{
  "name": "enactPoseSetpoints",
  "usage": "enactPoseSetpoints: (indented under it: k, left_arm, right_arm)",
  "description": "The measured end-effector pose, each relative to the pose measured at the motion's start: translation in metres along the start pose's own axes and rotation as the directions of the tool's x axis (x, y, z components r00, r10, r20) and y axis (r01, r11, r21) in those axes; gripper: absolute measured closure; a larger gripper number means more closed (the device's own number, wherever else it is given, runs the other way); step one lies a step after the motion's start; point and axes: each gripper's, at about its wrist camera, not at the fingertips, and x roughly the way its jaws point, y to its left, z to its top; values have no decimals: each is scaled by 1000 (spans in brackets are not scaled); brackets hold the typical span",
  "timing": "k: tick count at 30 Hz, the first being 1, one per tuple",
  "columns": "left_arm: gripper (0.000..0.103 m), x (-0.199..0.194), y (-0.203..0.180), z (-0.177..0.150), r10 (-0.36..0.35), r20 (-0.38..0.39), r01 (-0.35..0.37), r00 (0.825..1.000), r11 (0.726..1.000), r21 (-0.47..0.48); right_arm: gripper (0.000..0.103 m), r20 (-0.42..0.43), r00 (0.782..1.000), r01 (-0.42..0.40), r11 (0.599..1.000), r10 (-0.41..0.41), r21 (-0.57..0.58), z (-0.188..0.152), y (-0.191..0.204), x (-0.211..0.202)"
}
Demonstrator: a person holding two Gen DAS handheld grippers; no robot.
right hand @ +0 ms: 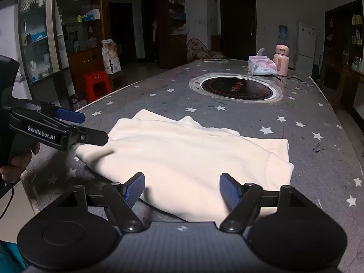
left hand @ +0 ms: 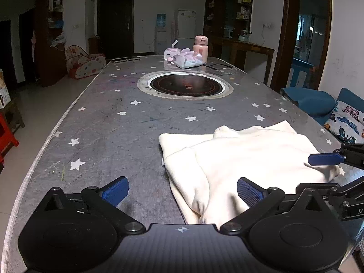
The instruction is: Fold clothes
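the folded cream sweater (right hand: 195, 159) lies on the star-print table (left hand: 109, 122), near its front edge. left gripper (left hand: 182, 191) and right gripper (right hand: 182, 191) both gape wide, gripping nothing, their blue pads just above the cloth.

I see white walls, a dark door (left hand: 115, 25), a white fridge (left hand: 186, 24), dark shelving (right hand: 75, 22) upper left, pale floor tiles (left hand: 45, 104).

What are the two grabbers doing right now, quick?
Left gripper: open, holding nothing.
Right gripper: open, holding nothing; the cream garment lies loose.
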Motion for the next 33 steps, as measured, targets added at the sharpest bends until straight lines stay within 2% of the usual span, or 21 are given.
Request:
enactPoseSetpoints:
  k: [2,4,6,9,18,25,31,33]
  left_arm:
    - [0,0,1,-1,5,-9,-5,1000,1000,-8]
    - [0,1,2,-2,14,-22,-14,1000,1000,-25]
    - [0,1,5,-2,22,-28,-23,999,999,-44]
    - [0,0,8,-3,32,-29,-33,999,997,-69]
    - [0,-5,8,0,76,-26,-78,997,995,-60]
    - [0,-4,19,3,121,-36,-124,992,988,-88]
    - [0,-3,32,7,132,-45,-137,990,982,-129]
    - [0,-3,34,8,135,-47,-140,990,981,-133]
  right_arm:
    - [17,6,1000,6,1000,-6,2,0,2,-1]
    - [16,13,1000,7,1000,-7,-4,0,5,-2]
    - [6,20,1000,5,1000,-5,-8,0,7,-3]
    - [0,40,999,-7,1000,7,-11,-1,11,-4]
    - [0,104,995,4,998,3,-67,7,27,-5]
    - [1,46,997,-55,978,66,-201,14,56,3]
    - [11,-9,996,-83,956,84,-281,16,76,14]
    - [18,-16,996,-85,947,84,-308,16,81,17]
